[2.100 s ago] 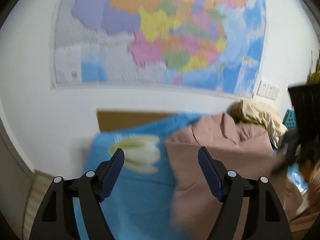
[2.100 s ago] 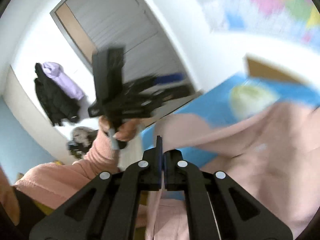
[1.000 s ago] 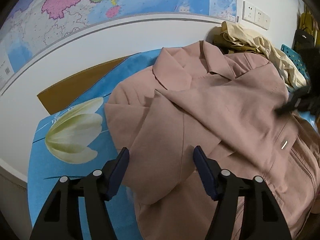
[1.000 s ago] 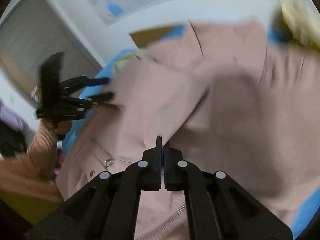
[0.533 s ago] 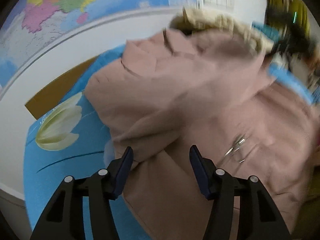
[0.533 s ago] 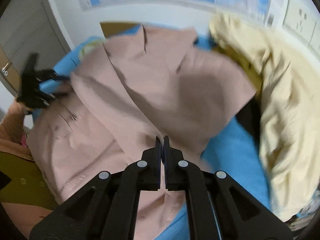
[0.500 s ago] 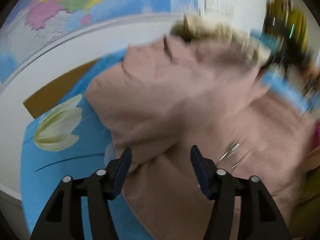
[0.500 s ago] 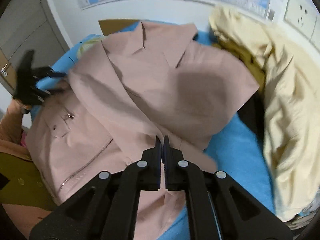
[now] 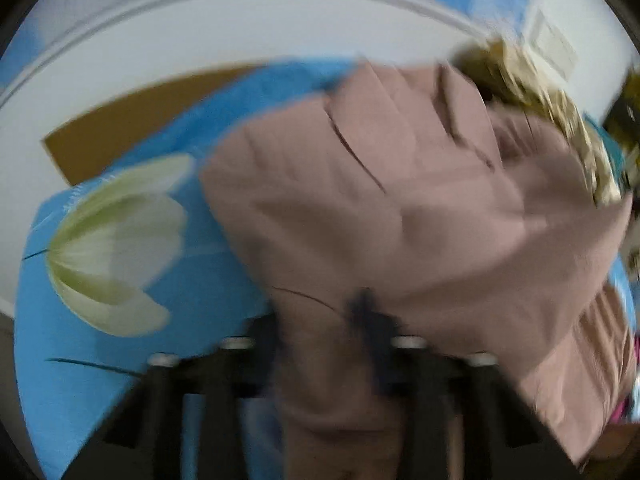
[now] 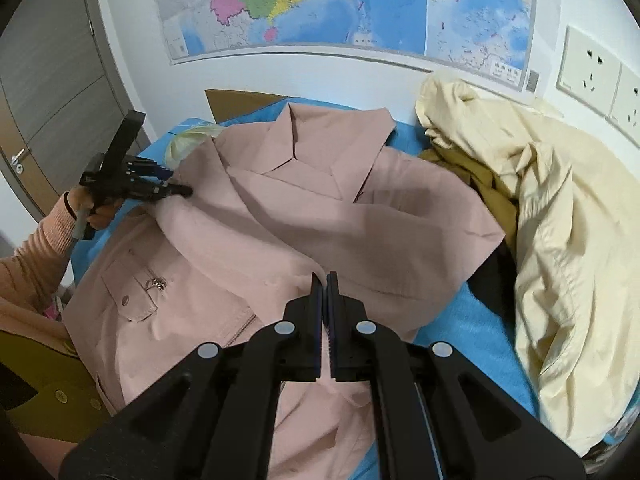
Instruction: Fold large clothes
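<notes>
Pink cotton jacket [image 10: 320, 216]: left gripper [image 10: 176, 189] just closed on sleeve fold; right gripper [image 10: 324, 280] fingers clamp hem. Keep edges taut, aligned.

Dusty-pink jacket [image 10: 320, 216] on bright blue cloth [image 10: 472, 332] with pale tulip print; cream garment [image 10: 560, 240] beside.

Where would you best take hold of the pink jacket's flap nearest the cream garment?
Pinch the pink jacket at its pointed outer corner, coming from the cream garment's side over the blue cloth: that corner lies free, edge exposed.
</notes>
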A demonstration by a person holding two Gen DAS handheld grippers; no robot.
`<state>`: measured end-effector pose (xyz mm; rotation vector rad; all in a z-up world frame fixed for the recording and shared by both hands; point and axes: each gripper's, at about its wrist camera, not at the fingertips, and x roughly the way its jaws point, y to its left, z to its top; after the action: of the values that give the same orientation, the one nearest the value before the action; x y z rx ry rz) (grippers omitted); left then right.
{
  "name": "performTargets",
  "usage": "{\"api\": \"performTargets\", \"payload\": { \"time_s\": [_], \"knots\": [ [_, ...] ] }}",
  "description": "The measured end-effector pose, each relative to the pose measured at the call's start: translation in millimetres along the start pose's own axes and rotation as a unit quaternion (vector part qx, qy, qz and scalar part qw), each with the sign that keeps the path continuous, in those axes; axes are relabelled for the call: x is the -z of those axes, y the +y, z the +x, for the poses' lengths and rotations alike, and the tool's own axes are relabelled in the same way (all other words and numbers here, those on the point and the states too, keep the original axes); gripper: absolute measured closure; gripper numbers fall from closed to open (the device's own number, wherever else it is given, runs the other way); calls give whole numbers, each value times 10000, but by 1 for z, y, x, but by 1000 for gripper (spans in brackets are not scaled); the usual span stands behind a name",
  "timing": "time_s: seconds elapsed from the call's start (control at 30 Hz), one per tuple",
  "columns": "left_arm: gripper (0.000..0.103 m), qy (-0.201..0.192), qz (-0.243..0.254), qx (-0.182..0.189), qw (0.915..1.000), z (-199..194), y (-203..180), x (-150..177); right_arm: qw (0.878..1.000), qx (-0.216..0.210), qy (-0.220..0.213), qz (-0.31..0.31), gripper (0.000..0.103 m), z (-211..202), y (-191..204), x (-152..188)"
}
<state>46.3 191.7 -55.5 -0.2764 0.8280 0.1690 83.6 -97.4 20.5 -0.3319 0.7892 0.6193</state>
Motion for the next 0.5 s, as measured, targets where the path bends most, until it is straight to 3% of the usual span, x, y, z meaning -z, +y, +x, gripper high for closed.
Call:
{"api": "performTargets", "payload": {
  "time_s": [0.17, 0.27, 0.4, 0.47, 0.5],
  "knots": [
    [99, -658, -531, 130, 9963, -39, 21, -11, 9988, 190, -435, 104, 100, -11, -18, -27],
    [99, -568, -515, -284, 9967, -26, 18, -11, 9985, 247, -65, 491, 96, 33, -42, -33],
    [94, -303, -380, -908, 9947, 7, 14, -6, 9924, 561, 627, 897, 76, 99, -64, -21],
    [88, -397, -418, -1011, 9932, 6, 13, -4, 9920, 392, 473, 1105, 74, 100, -69, -15],
    [83, -459, -432, -1016, 9928, 2, 13, -3, 9925, 358, 343, 1115, 63, 93, -68, -13]
  ]
}}
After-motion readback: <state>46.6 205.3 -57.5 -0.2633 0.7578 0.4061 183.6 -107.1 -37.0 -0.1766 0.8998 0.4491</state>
